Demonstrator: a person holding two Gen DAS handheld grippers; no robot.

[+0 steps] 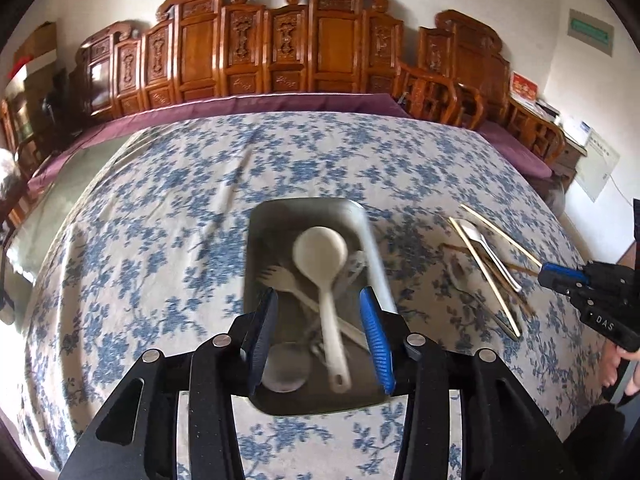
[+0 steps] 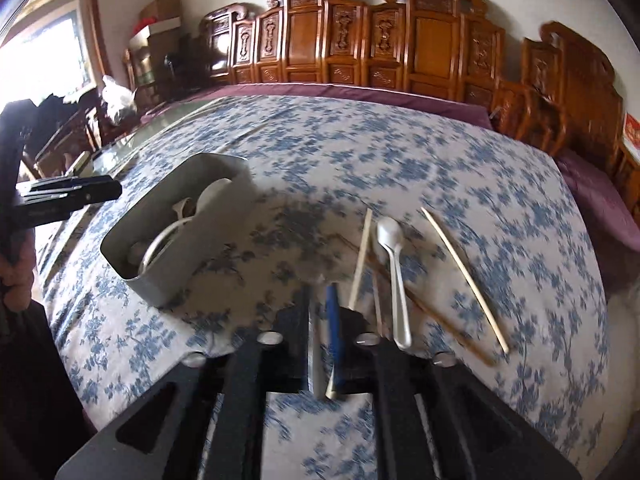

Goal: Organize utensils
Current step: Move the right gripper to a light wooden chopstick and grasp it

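Observation:
A grey metal tray sits on the blue-flowered tablecloth and holds a white ladle, a pale fork and other utensils. My left gripper is open and empty, hovering over the tray's near end. My right gripper is shut on a pale chopstick that runs up and away from its fingers. The tray also shows in the right wrist view, to the left. A white spoon, a pale chopstick and a brown chopstick lie on the cloth to the right.
The tablecloth covers a large table, with a purple cloth along its far edge. Carved wooden chairs line the wall behind. The right gripper's body shows at the right of the left wrist view.

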